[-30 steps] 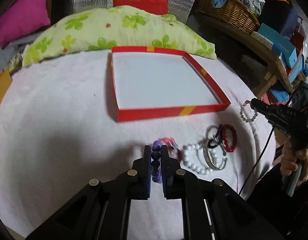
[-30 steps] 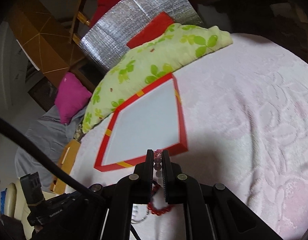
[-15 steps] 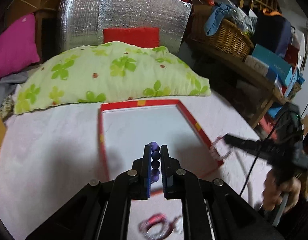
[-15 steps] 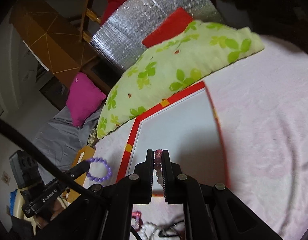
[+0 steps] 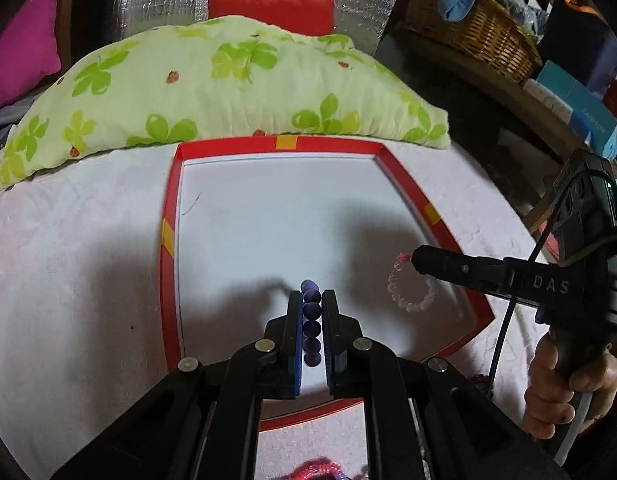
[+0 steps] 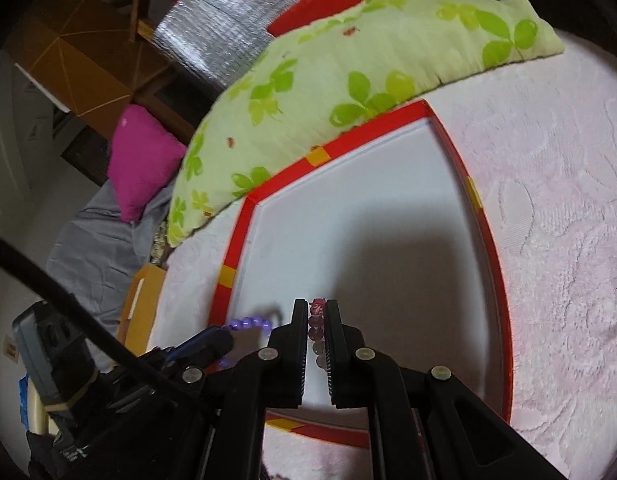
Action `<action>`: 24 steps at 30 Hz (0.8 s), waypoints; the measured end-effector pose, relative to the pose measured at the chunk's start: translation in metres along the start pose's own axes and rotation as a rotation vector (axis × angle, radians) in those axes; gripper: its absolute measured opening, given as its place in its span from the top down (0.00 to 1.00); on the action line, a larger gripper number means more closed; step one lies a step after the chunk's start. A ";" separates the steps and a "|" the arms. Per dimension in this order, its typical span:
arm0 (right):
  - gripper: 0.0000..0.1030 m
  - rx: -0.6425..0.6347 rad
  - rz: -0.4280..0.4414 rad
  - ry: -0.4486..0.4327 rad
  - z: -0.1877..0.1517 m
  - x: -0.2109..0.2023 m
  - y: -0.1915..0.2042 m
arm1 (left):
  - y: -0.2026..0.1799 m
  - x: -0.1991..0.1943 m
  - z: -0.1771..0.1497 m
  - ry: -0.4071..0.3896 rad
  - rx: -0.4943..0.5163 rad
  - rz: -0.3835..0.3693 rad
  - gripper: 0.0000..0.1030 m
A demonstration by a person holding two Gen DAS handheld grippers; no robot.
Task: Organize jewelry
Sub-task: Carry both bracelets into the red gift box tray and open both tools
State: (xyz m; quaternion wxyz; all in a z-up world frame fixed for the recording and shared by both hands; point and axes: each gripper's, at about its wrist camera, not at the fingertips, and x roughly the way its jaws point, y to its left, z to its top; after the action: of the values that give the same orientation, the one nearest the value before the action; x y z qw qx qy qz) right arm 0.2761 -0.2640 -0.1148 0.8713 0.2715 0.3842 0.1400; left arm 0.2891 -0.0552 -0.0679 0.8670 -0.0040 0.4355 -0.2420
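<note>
A red-rimmed tray with a white floor lies on the pink bedspread. My left gripper hangs over its near part, shut on a dark purple bead bracelet that sits in a column between the pads. From the right, my right gripper reaches over the tray's near right corner, and a pale pink bead bracelet dangles from its tip. In the right wrist view the right gripper has its jaws opening, with the pink beads still pinched between the pads. The purple bracelet shows to its left.
A green-flowered pillow lies right behind the tray. More jewelry lies on the bedspread just before the tray's near rim. A wicker basket and boxes stand on a shelf at the right. A hand holds the right gripper's handle.
Both grippers have moved forward from the jewelry pile to above the tray, each carrying its bracelet. The pile has slid out of view below.
</note>
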 end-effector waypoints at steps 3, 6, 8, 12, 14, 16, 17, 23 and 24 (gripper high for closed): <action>0.88 0.035 -0.040 0.004 -0.001 0.002 -0.008 | 0.002 0.000 -0.002 0.007 -0.005 0.025 0.91; 0.87 0.044 -0.075 -0.017 -0.002 -0.009 -0.011 | 0.002 -0.006 -0.007 0.001 0.011 0.056 0.82; 0.84 0.035 -0.086 -0.041 -0.001 -0.018 -0.010 | 0.002 -0.014 -0.010 -0.019 0.032 0.081 0.75; 0.83 0.036 -0.074 -0.067 -0.004 -0.037 -0.010 | 0.007 -0.033 -0.018 -0.057 0.048 0.118 0.67; 0.83 0.038 -0.067 -0.071 -0.007 -0.046 -0.012 | 0.012 -0.039 -0.022 -0.059 0.039 0.118 0.67; 0.83 0.031 -0.075 -0.068 -0.011 -0.052 -0.013 | 0.015 -0.044 -0.027 -0.057 0.033 0.119 0.67; 0.83 0.027 -0.080 -0.066 -0.013 -0.055 -0.014 | 0.015 -0.047 -0.029 -0.055 0.032 0.123 0.67; 0.83 0.032 -0.106 -0.053 -0.023 -0.074 -0.028 | 0.005 -0.061 -0.047 -0.061 0.045 0.099 0.63; 0.83 0.035 -0.110 -0.054 -0.024 -0.078 -0.031 | 0.004 -0.062 -0.051 -0.057 0.040 0.091 0.62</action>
State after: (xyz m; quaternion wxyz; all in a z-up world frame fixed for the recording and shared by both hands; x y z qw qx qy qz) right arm 0.2075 -0.3157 -0.1003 0.8829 0.2686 0.3773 0.0777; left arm 0.2210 -0.0154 -0.0536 0.8891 0.0264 0.4053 -0.2108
